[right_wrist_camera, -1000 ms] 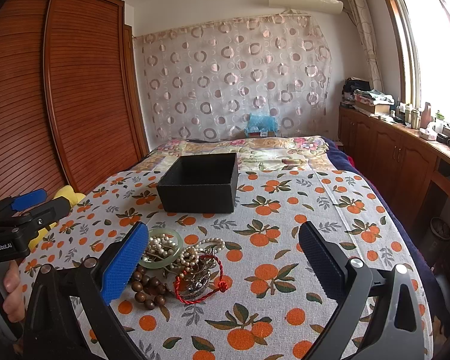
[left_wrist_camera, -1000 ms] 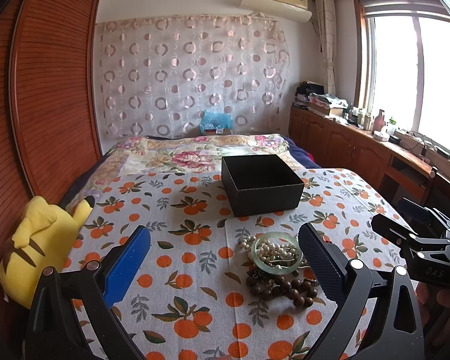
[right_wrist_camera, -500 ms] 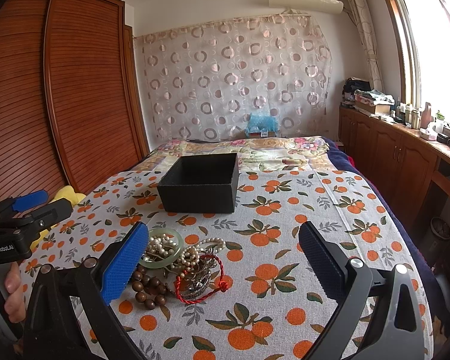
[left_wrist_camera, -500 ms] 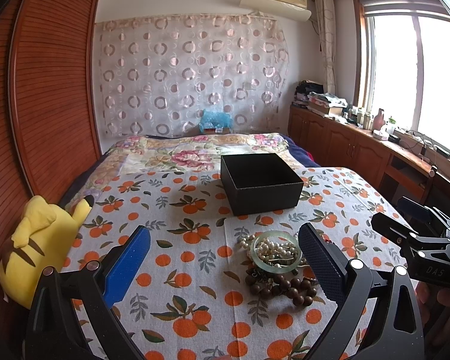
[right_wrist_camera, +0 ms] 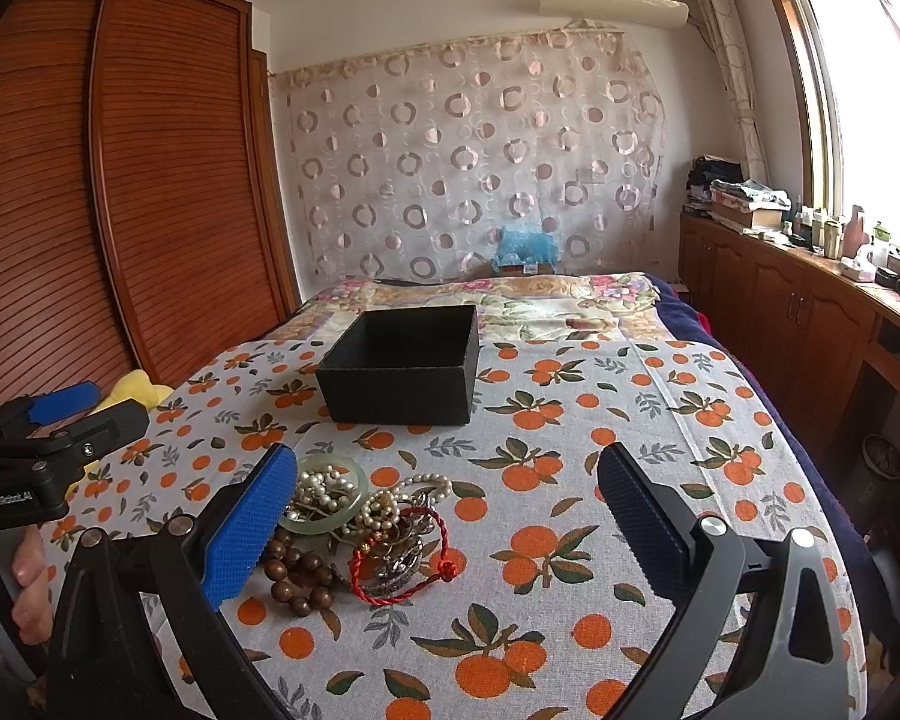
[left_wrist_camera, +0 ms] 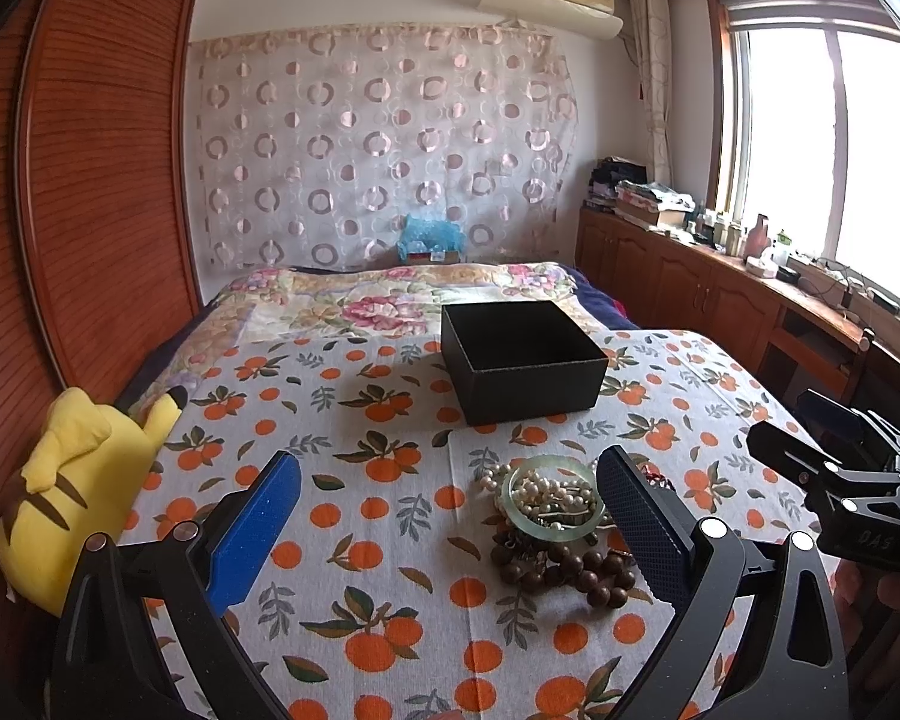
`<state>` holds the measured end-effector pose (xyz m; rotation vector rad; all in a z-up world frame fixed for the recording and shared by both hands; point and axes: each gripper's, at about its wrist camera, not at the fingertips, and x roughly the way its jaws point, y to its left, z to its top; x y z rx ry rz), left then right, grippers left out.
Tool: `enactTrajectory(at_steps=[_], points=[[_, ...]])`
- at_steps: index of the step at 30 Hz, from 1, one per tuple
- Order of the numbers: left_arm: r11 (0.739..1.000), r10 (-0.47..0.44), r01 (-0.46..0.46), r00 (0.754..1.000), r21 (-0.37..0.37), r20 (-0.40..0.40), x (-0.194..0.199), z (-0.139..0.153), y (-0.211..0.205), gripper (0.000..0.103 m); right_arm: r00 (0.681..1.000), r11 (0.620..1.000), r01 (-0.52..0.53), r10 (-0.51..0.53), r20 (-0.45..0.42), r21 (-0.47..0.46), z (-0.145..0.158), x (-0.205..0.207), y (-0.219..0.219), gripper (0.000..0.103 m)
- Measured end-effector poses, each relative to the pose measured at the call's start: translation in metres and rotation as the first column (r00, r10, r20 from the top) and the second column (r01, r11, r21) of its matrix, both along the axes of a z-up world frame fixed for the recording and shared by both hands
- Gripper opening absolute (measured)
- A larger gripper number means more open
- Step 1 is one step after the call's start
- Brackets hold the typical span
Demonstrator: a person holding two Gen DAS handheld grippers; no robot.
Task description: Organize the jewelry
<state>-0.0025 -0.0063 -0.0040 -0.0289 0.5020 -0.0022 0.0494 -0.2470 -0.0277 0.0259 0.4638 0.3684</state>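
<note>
Both claws gape above jewelry pile (right_wrist_camera: 354, 528).

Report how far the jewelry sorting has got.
Done: nothing; the black box looks empty. In hand: nothing; left gripper and right gripper are both open. Left: the whole pile beside the box: jade bangle, pearls, wooden beads, red cord.
</note>
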Motion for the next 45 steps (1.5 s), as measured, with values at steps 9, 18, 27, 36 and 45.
enactTrajectory(at_steps=[9,18,27,36,45], points=[[1.000,-0.020,0.020,0.998,-0.003,-0.058,0.012,-0.016,0.008,0.095,1.000,1.000,-0.025,0.025,-0.016,-0.007,-0.010,0.001,-0.005,0.100],[0.997,-0.083,0.083,0.989,-0.010,-0.124,0.023,-0.029,0.010,0.095,0.994,0.996,-0.088,0.086,-0.069,-0.024,-0.019,0.012,-0.019,0.078],[0.987,-0.163,0.159,0.967,-0.033,-0.196,0.034,-0.046,0.001,0.095,0.962,0.979,-0.197,0.182,-0.205,-0.058,-0.045,0.032,-0.012,0.046],[0.981,-0.191,0.189,0.951,-0.030,-0.243,0.040,-0.057,-0.007,0.095,0.912,0.943,-0.304,0.248,-0.326,-0.134,-0.066,0.055,0.011,0.032],[0.974,-0.227,0.223,0.934,-0.046,-0.276,0.055,-0.063,-0.012,0.095,0.903,0.931,-0.334,0.271,-0.334,-0.149,-0.066,0.057,0.019,0.007]])
